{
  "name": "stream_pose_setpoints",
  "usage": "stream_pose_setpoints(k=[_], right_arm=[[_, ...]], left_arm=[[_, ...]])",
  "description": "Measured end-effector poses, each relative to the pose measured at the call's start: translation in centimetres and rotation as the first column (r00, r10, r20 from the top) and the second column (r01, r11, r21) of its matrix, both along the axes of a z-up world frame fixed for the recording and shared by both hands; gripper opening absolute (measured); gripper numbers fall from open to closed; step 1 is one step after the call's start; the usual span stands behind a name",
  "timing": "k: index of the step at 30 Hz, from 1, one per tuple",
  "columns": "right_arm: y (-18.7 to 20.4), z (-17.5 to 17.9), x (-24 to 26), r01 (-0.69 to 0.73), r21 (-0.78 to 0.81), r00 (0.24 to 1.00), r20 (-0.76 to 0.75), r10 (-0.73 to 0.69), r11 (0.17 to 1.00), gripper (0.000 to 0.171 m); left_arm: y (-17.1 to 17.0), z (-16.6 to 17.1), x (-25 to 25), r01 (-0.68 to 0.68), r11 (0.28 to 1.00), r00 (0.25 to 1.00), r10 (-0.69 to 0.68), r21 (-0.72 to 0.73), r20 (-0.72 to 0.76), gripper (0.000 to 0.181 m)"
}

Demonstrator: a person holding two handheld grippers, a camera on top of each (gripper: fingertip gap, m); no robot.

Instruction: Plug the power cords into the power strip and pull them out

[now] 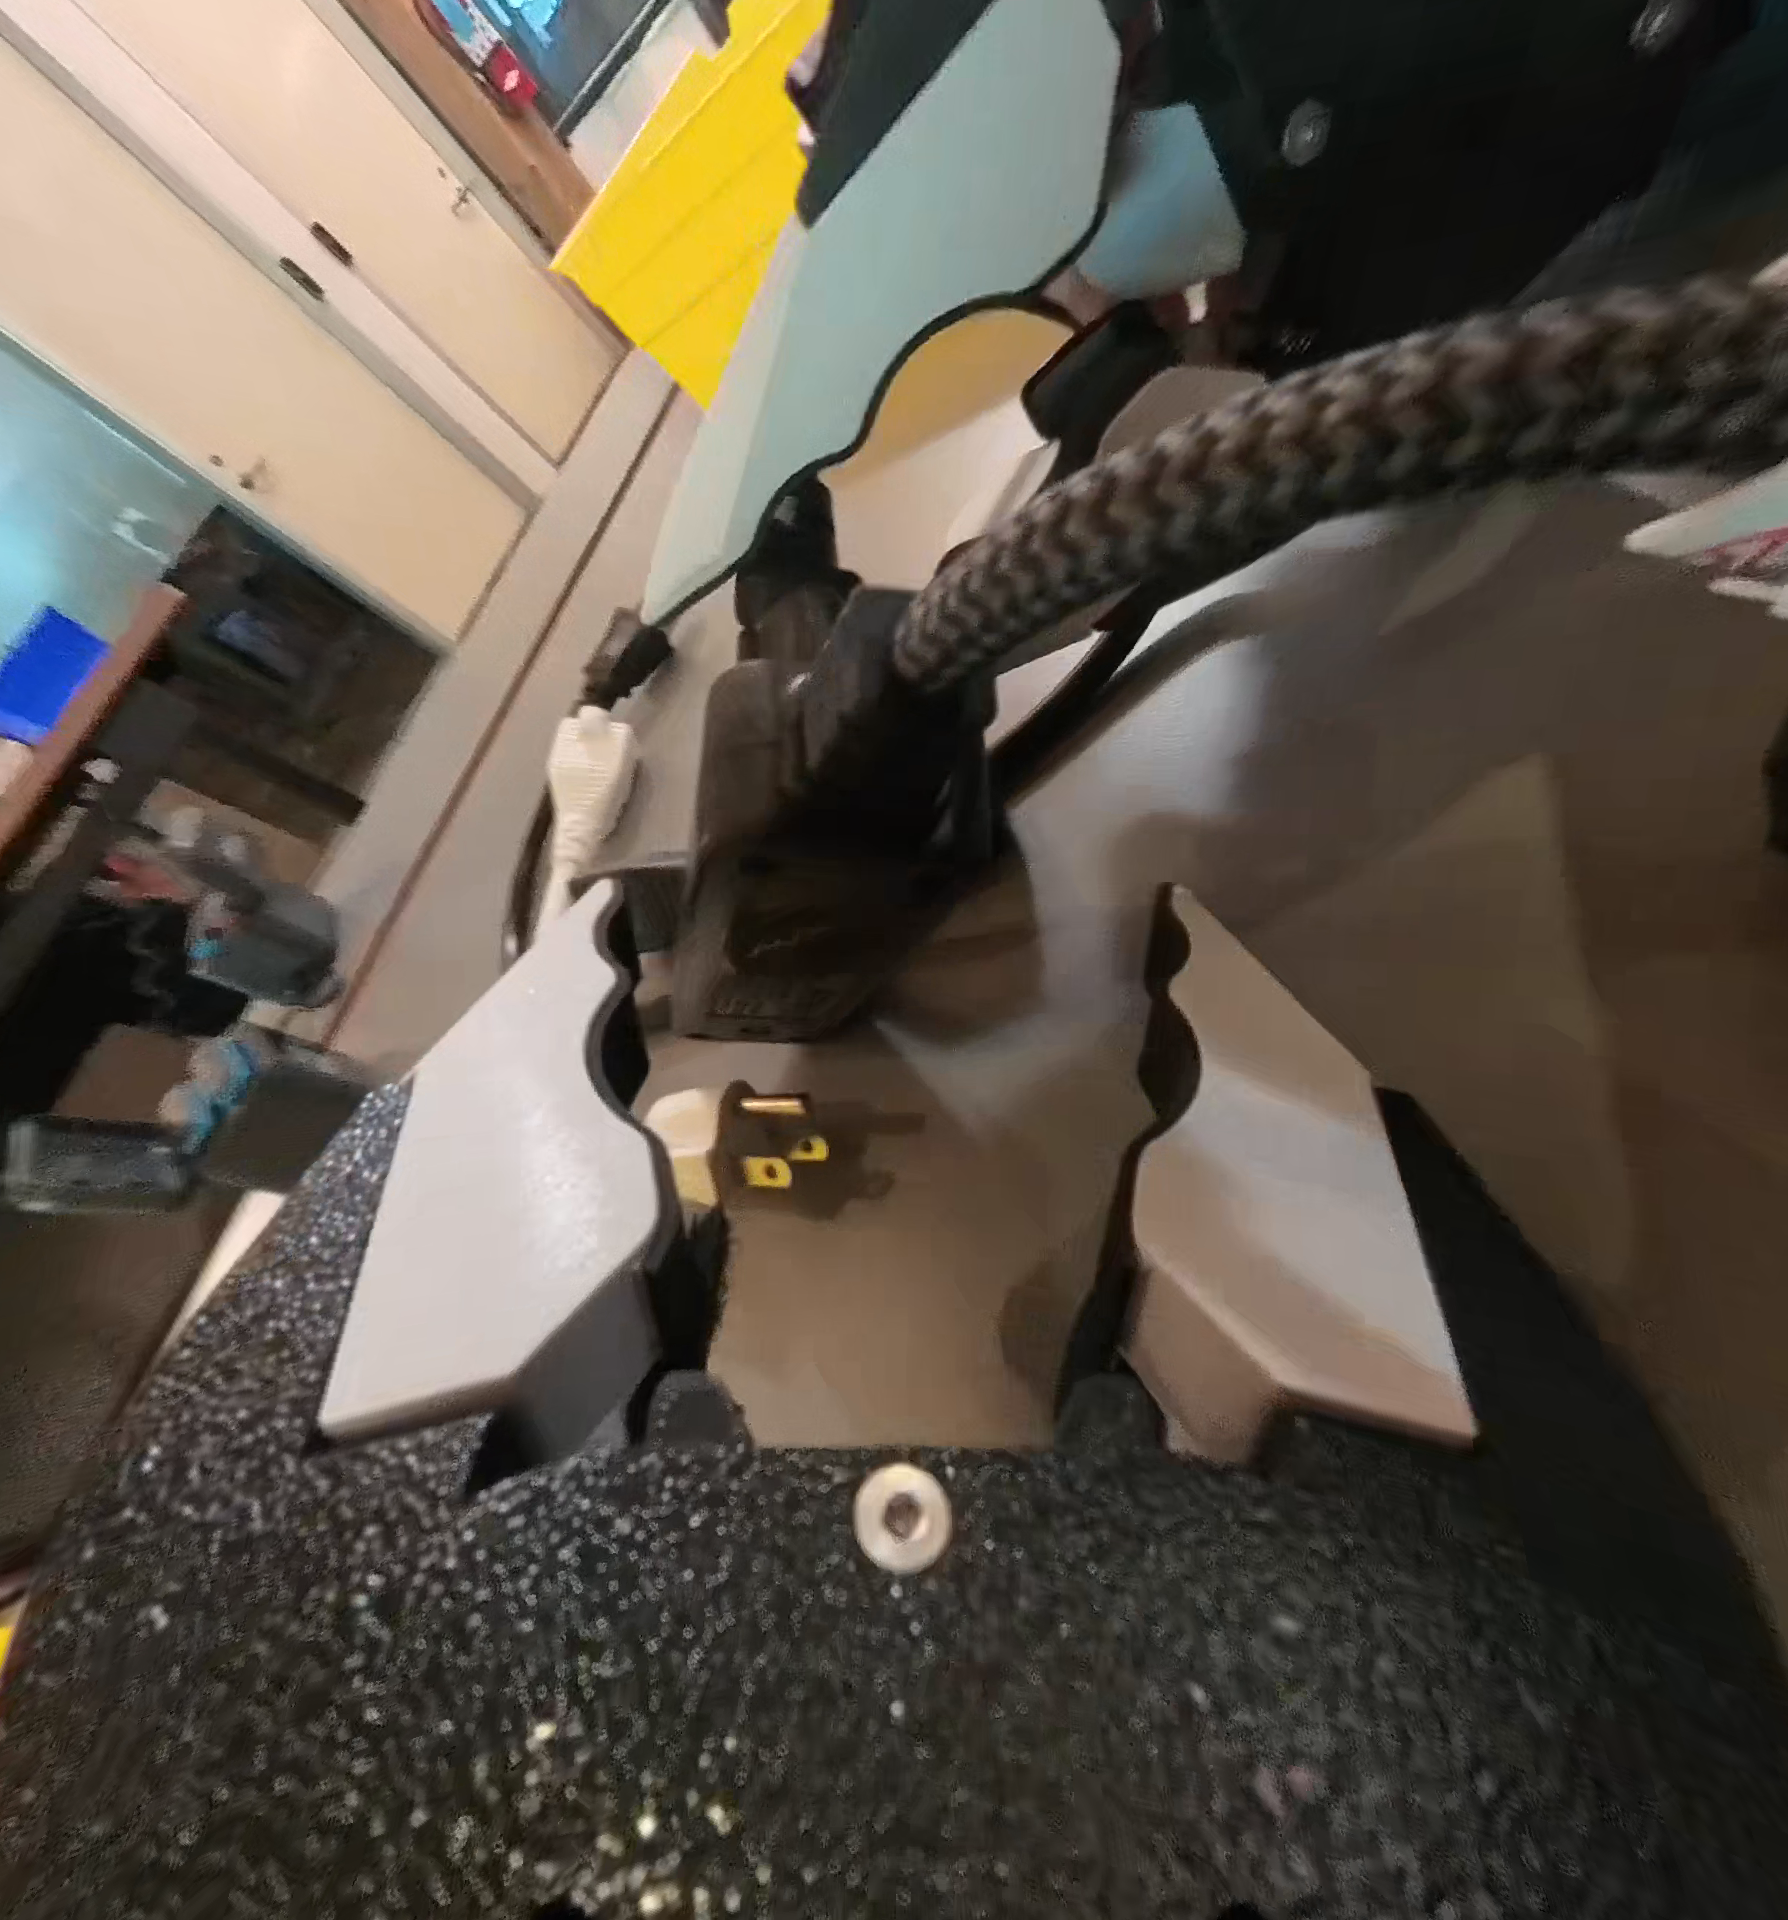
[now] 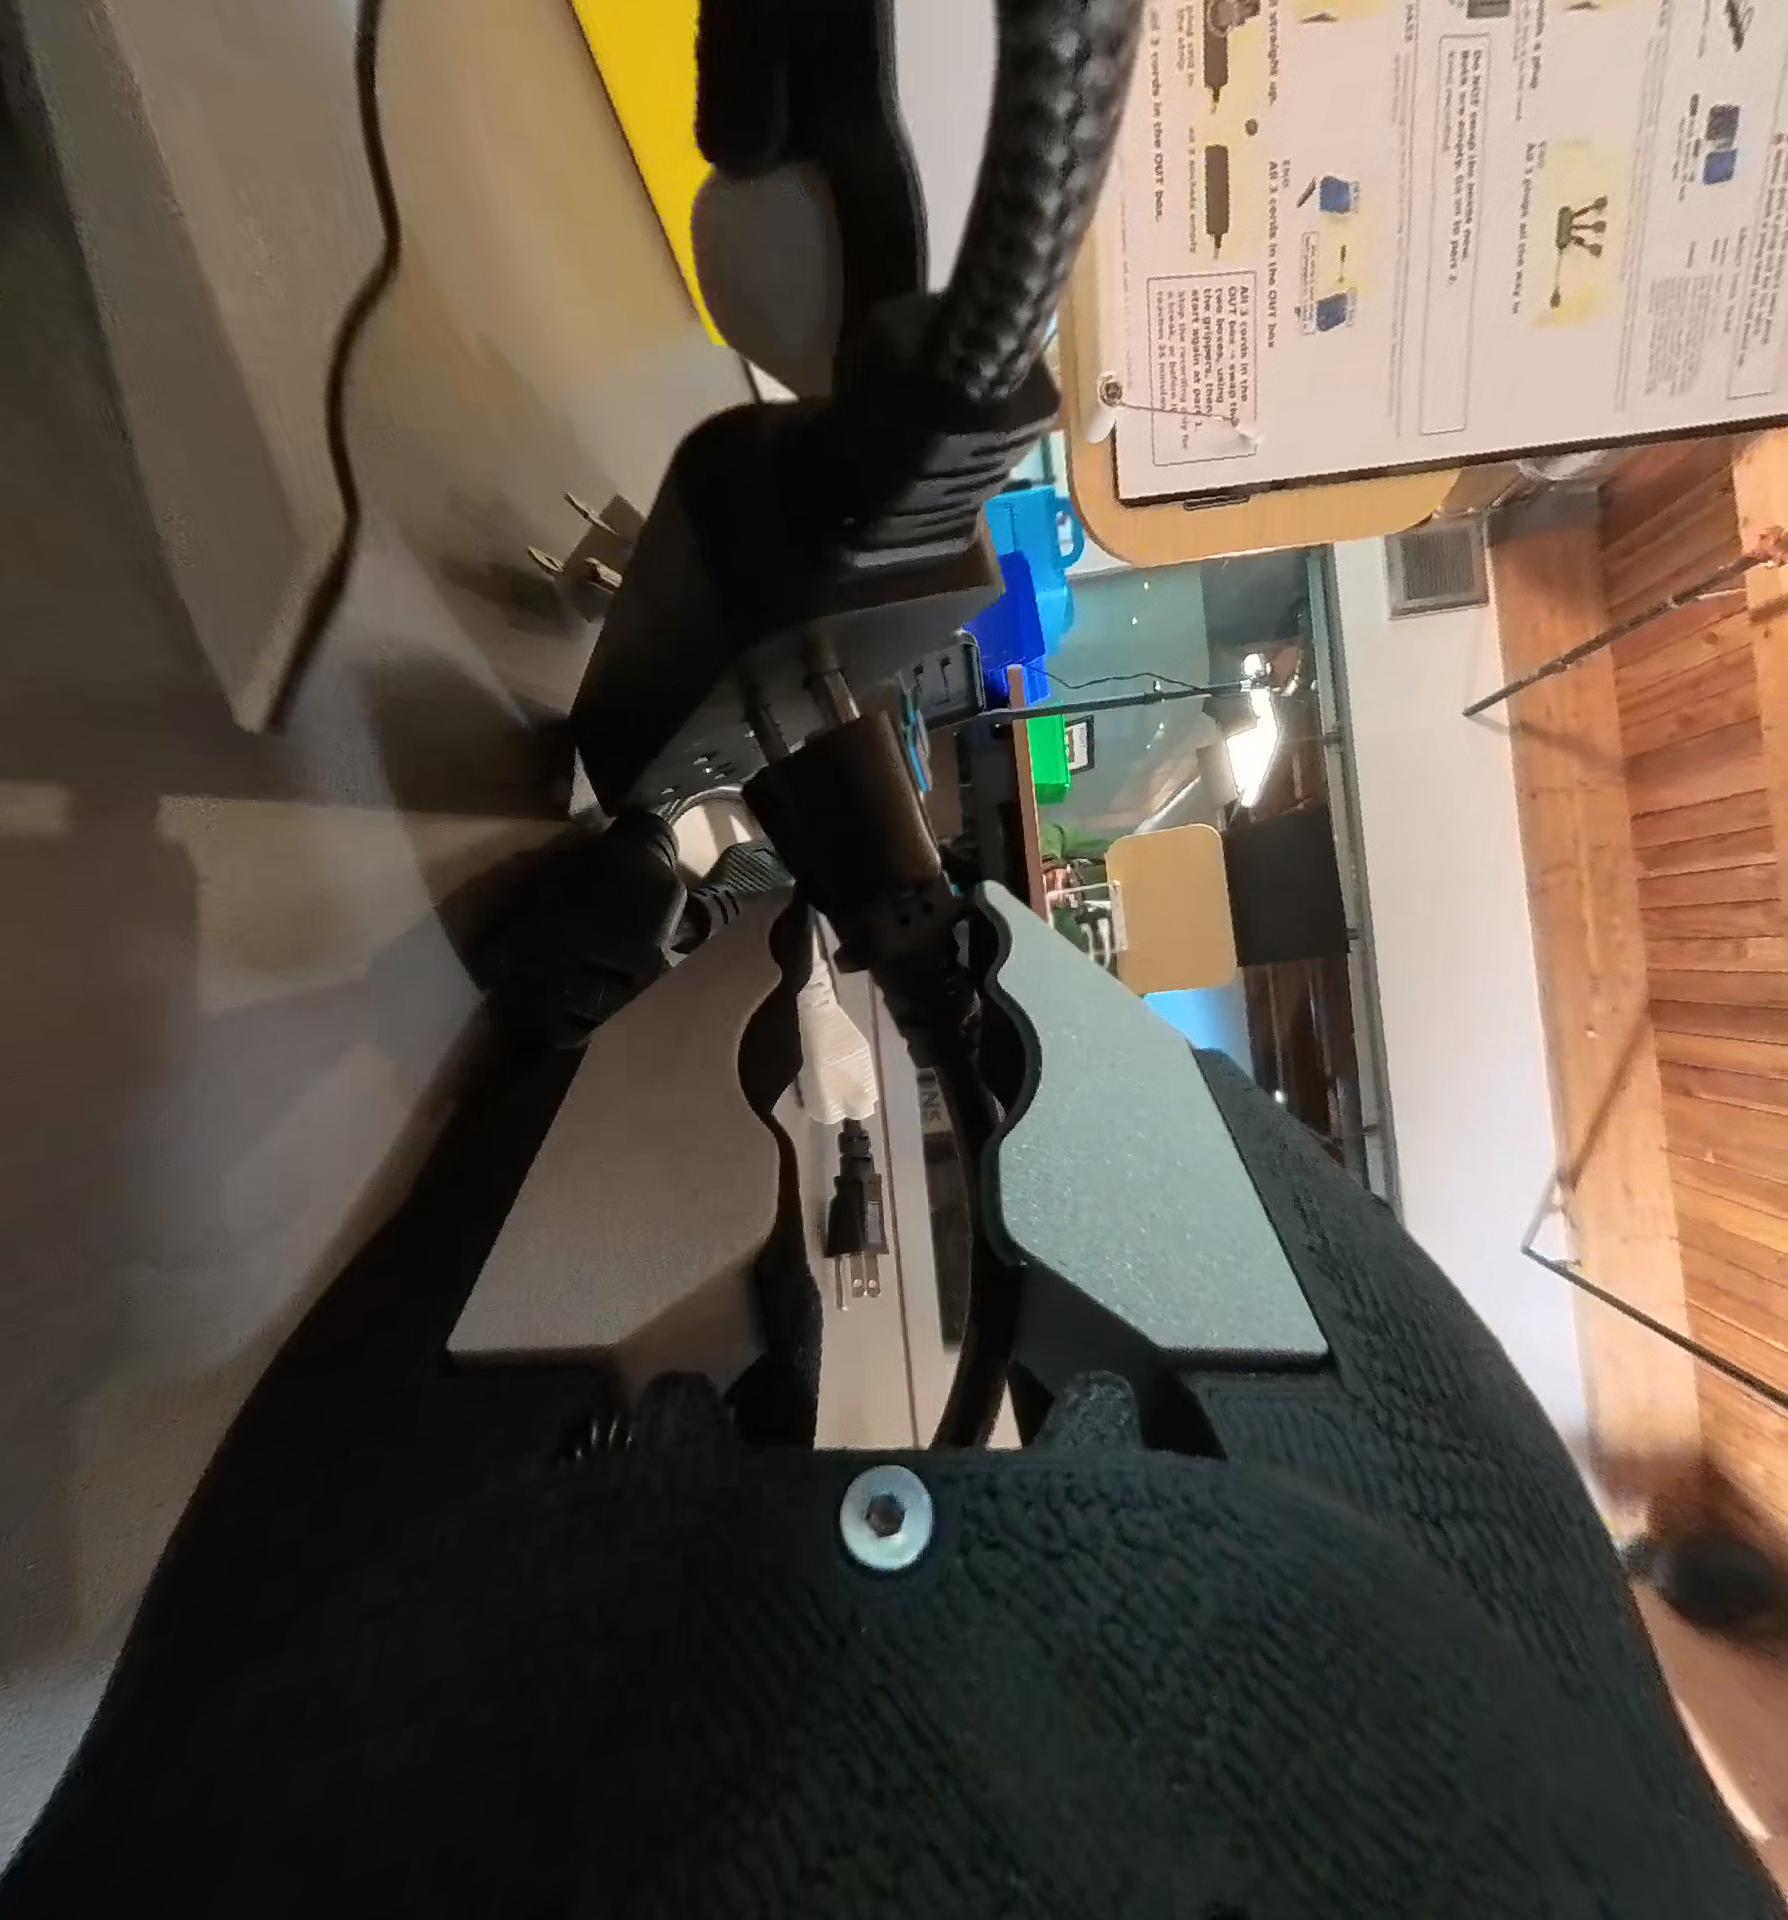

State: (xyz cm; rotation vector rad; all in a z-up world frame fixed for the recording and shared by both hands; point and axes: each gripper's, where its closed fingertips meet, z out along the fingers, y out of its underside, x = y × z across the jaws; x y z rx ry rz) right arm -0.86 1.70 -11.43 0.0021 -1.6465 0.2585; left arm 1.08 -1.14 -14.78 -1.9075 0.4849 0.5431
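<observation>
**Plug at the strip: right gripper on black cord plug, left gripper unloaded**

On the pale surface, the black power strip is lying just ahead of the left gripper, its braided cable arcing overhead. The left gripper is standing released, fingers wide apart, nothing between them; a white plug with brass prongs is lying loose just beside its left finger. In the right wrist view, the right gripper is clamping a black plug right at the power strip. Whether its prongs are seated is not readable. A white cord plug and another black plug are resting beyond.

Judgement: step in hand is inserting or extracting the black plug. Next move calls for a straight pull or push along the socket axis, with the strip braced.
</observation>
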Motion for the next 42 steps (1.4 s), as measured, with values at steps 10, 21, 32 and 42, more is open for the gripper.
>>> stream_pose_setpoints(k=[10,21,32,42], right_arm=[[0.0,0.6,0.3,-0.073,-0.007,0.995,-0.074,0.072,0.997,0.034],[0.0,0.6,0.3,-0.084,-0.014,0.994,-0.076,0.083,0.996,0.033],[-0.1,1.0,0.1,-0.078,-0.065,0.995,-0.066,0.073,0.995,0.034],[-0.6,1.3,0.4,-0.096,-0.076,0.994,-0.062,0.091,0.993,0.035]], left_arm=[[-1.4,1.5,1.5,0.164,0.985,0.801,-0.169,0.062,0.574,0.098],[-1.5,0.9,1.0,0.155,0.987,0.874,-0.153,0.033,0.461,0.102],[-0.5,1.0,-1.1,0.005,0.997,0.999,-0.002,0.071,-0.038,0.098],[0.1,1.6,-0.5,0.024,0.993,0.992,-0.010,0.112,-0.125,0.069]])
